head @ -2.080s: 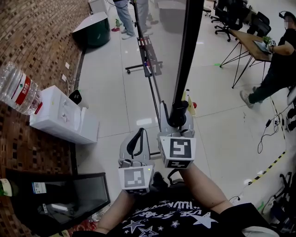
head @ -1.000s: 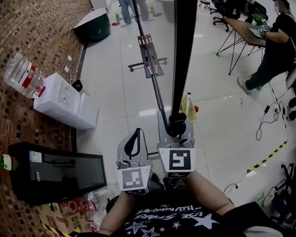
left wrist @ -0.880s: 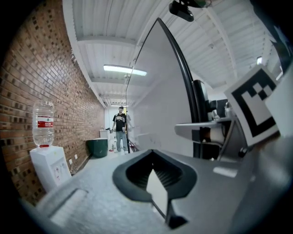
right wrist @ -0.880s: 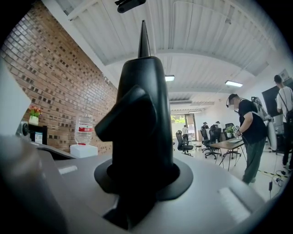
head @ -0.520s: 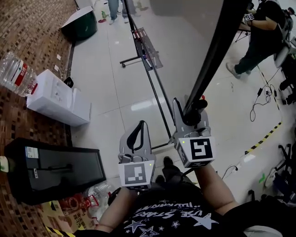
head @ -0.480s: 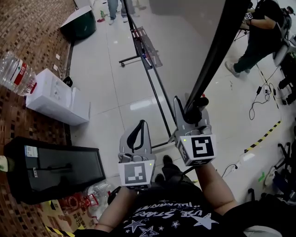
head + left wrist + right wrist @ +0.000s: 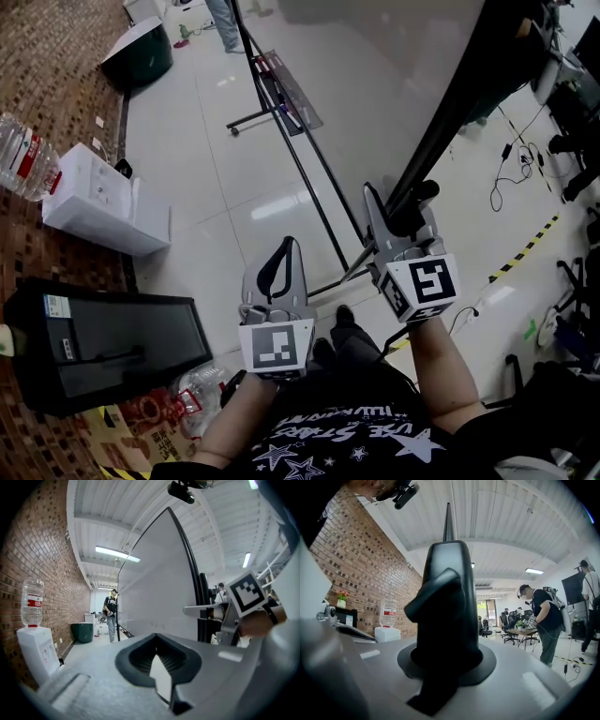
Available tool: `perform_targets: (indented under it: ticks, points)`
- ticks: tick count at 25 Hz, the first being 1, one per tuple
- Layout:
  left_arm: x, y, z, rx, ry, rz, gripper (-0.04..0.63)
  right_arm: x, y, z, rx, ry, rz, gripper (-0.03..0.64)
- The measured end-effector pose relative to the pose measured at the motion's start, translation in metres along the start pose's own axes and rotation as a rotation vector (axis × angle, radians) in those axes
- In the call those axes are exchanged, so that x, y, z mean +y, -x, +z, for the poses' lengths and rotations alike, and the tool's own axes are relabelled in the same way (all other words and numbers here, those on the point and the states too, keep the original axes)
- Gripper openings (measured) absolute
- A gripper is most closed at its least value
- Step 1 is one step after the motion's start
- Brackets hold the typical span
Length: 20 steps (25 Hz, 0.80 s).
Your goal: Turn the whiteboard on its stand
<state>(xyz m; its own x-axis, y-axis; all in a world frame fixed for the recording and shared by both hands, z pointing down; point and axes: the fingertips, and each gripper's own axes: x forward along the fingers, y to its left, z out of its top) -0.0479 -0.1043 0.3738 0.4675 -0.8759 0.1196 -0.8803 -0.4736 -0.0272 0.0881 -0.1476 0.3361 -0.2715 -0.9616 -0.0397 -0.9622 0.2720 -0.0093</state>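
The whiteboard (image 7: 375, 75) is a big pale panel with a black frame (image 7: 459, 112), and it hangs on a black wheeled stand (image 7: 300, 159). My right gripper (image 7: 405, 202) is shut on the lower end of that black frame, which fills the right gripper view as a dark bar (image 7: 447, 616) between the jaws. My left gripper (image 7: 281, 258) hovers lower and to the left, apart from the board, its jaws together with nothing in them. In the left gripper view the whiteboard (image 7: 154, 583) rises ahead, and the right gripper (image 7: 211, 613) holds its edge.
A white water dispenser (image 7: 94, 202) with a bottle (image 7: 23, 155) stands by the brick wall at the left. A black box (image 7: 103, 337) lies nearer, a green bin (image 7: 141, 56) farther off. Cables (image 7: 511, 178) and striped tape (image 7: 525, 248) cross the floor on the right. A person (image 7: 546, 616) stands by desks.
The board's black edge has swung over to the right, and my right gripper has gone right with it, still gripping. The left gripper has barely moved.
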Motion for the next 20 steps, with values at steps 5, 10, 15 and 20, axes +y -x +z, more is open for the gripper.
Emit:
perform_targets:
  ticks: [5,10,15,20]
  points:
    - [-0.032,0.003,0.005,-0.008,-0.011,-0.053,0.006,-0.003,0.023,0.002,0.002,-0.002,0.006,0.098]
    - [-0.074,0.006,0.007,0.003,-0.015,-0.077,0.006,-0.009,0.051,0.004,0.008,0.0,0.016,0.098]
    - [-0.105,0.014,0.004,0.01,-0.004,-0.034,0.006,-0.017,0.079,0.003,0.022,-0.004,-0.008,0.098]
    - [-0.145,0.025,0.005,0.01,-0.02,-0.006,0.006,-0.018,0.106,0.007,0.017,0.002,0.026,0.1]
